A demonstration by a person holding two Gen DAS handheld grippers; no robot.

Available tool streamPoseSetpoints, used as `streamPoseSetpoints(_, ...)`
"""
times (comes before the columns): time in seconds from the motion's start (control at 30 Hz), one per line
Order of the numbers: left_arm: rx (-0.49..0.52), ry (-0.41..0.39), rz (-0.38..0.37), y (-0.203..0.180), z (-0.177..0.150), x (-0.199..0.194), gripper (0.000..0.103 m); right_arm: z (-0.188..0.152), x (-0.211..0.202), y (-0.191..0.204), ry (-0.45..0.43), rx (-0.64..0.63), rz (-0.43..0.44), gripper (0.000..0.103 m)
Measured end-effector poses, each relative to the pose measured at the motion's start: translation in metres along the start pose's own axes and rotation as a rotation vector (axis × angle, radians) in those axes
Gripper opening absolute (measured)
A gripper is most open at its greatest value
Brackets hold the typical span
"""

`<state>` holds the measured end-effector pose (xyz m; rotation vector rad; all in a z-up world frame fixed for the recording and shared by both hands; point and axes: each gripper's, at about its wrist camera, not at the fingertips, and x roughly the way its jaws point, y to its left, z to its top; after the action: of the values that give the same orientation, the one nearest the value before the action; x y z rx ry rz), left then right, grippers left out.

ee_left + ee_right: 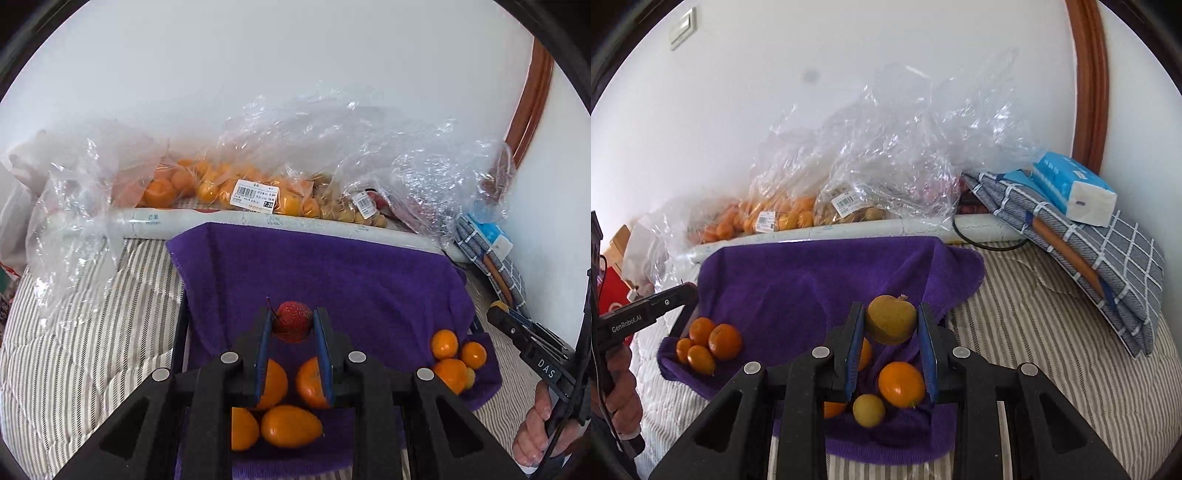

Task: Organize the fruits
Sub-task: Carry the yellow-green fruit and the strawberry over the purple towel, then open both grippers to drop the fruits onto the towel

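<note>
The left gripper (292, 323) was clamped on a small round red speckled fruit (293, 321), its stem pointing up-left, raised over the purple terry towel (332, 273), probably so it could be sorted apart from the orange kumquats (452, 356). The right gripper (891, 321) pinched a yellow-brown rounded fruit (892, 319), its long axis roughly crosswise between the jaws, above another orange cluster (709, 345).

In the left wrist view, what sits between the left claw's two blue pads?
A small red speckled fruit with a stem, pinched between the left claw pads, above the purple towel; shown in the left wrist view.
</note>
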<state>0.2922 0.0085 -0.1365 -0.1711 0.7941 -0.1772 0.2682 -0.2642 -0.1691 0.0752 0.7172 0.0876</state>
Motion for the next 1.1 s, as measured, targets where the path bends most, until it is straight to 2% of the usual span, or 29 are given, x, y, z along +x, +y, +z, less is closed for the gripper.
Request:
streamPoseSetpoints(0.3,-0.021,0.049,0.0,0.004,-0.004,0.035,0.022,-0.011,0.042,0.003,0.079,-0.019,-0.018,0.028)
streamPoseSetpoints(0.57,-0.016,0.074,0.01,0.007,-0.008,0.047,0.022,-0.016,0.053,-0.001,0.1,-0.011,-0.03,0.028)
streamPoseSetpoints(0.87,0.009,0.06,0.032,0.003,-0.009,0.046,0.022,-0.019,0.054,0.0,0.097,-0.006,-0.033,0.028)
streamPoseSetpoints(1.0,0.018,0.067,0.035,0.002,-0.009,0.041,0.031,-0.02,0.052,0.0,0.107,-0.002,-0.031,0.029)
streamPoseSetpoints(1.1,0.025,0.052,0.048,-0.001,-0.008,0.029,0.035,-0.017,0.045,0.0,0.113,0.004,-0.039,0.034)
